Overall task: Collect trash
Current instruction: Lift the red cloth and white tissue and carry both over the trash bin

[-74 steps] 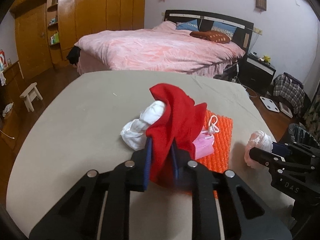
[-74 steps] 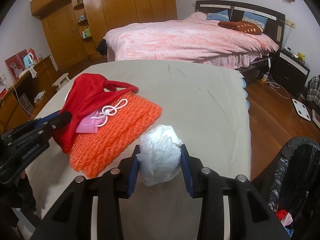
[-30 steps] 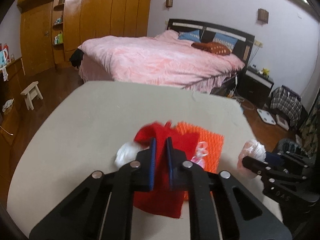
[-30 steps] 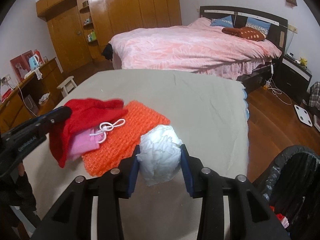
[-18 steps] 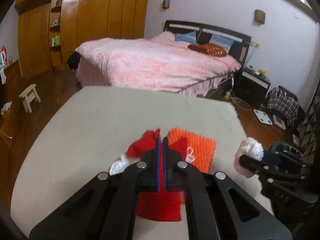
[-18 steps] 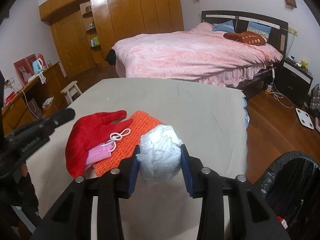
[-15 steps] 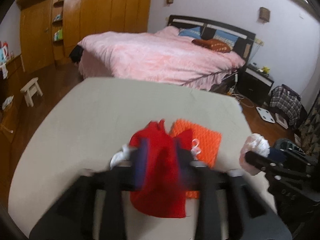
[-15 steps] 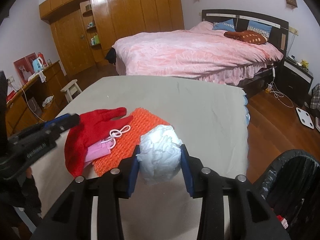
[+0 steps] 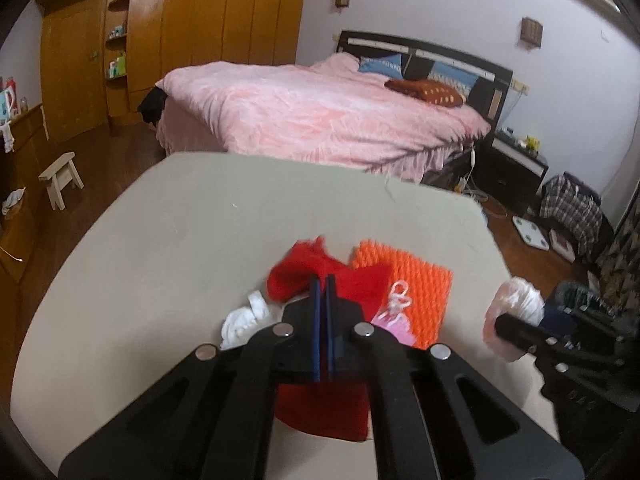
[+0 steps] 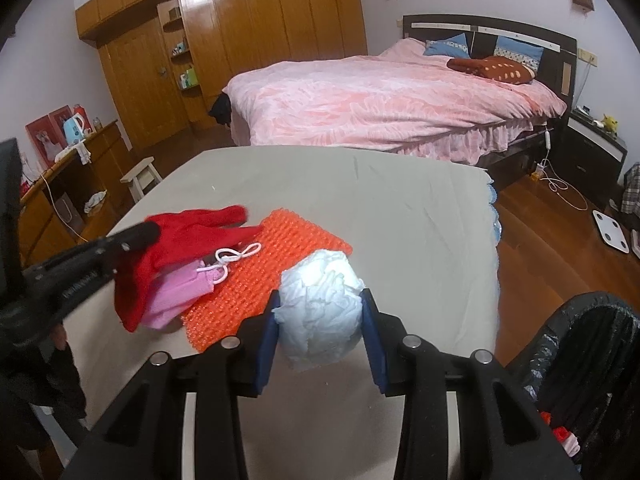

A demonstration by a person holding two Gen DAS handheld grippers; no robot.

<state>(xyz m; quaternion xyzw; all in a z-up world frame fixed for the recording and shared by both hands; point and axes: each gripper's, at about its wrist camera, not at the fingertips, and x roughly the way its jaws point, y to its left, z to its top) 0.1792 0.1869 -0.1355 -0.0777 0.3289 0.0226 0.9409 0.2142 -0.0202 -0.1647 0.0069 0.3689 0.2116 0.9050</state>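
Left side of the grey table (image 10: 400,208): a crumpled white tissue (image 9: 244,318) lies just beside a red cloth (image 9: 320,276). The left gripper (image 9: 322,284) stands above the red cloth with its blue pads pressed together and nothing between them; in the right wrist view its black tip overlaps the cloth's edge, contact cannot be confirmed. The red cloth partly covers a pink mask (image 10: 180,292) with a white ear loop (image 10: 232,258), and both overlap an orange textured mat (image 10: 272,272). Further right, the right gripper (image 10: 320,312) is clamped on a wad of white paper (image 10: 320,308), jaws partly open around it, near the table's right edge. A black-lined trash bin (image 10: 580,344) stands on the floor at far right.
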